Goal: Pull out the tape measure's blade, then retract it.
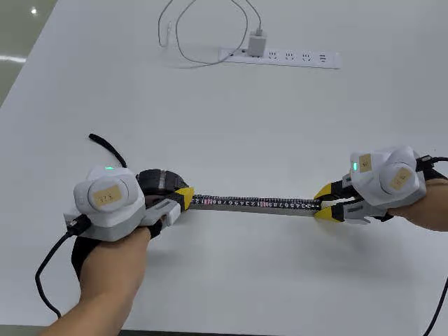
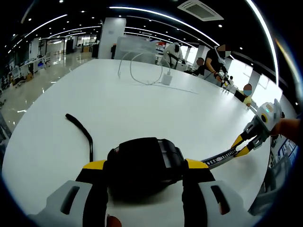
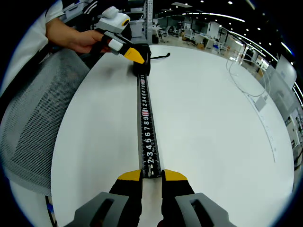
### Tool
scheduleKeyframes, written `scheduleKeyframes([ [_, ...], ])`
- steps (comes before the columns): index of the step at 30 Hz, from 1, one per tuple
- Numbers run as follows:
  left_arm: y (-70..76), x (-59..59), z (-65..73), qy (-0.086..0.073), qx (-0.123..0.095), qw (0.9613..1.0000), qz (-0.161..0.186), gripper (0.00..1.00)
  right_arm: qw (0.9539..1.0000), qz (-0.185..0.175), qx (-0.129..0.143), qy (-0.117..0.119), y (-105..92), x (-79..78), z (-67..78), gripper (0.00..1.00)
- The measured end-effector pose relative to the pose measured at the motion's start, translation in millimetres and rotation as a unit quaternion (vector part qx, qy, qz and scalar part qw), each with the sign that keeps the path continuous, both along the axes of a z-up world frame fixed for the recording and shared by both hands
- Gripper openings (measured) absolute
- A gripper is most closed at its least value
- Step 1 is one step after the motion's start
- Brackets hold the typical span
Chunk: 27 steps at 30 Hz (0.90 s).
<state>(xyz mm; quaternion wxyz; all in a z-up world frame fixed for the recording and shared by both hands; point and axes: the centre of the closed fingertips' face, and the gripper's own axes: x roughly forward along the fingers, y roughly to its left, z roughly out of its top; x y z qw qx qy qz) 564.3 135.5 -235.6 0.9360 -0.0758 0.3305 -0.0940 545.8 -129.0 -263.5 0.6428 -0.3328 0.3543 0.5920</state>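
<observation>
Hand-held gripper (image 1: 323, 202) over white office table (image 1: 231, 105)

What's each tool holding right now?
Left tool: shut on the tape measure case.
Right tool: shut on the blade, at its end.

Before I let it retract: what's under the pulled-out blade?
Bare white table under the blade, along its visible run. Its tip is hidden between the right tongs; the table beneath the case is covered by it and the left tongs.

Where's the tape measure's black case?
In the head view the case is at the left, clamped in the left gripper, its blade stretching right to the right gripper.
</observation>
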Motion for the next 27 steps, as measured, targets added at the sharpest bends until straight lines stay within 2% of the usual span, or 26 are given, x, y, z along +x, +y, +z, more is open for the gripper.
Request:
scheduleKeyframes([
  [18,0.9,-1.7,-0.3,0.01,0.0,0.9999,-0.004,0.57,1.0,-0.004,-0.003,0.0,-0.4,2.7,-0.1,0.11],
  [27,0.5,-1.7,-0.3,0.013,-0.003,0.9999,-0.004,0.57,1.0,-0.003,0.008,0.002,6.9,3.1,3.0,0.1],
])
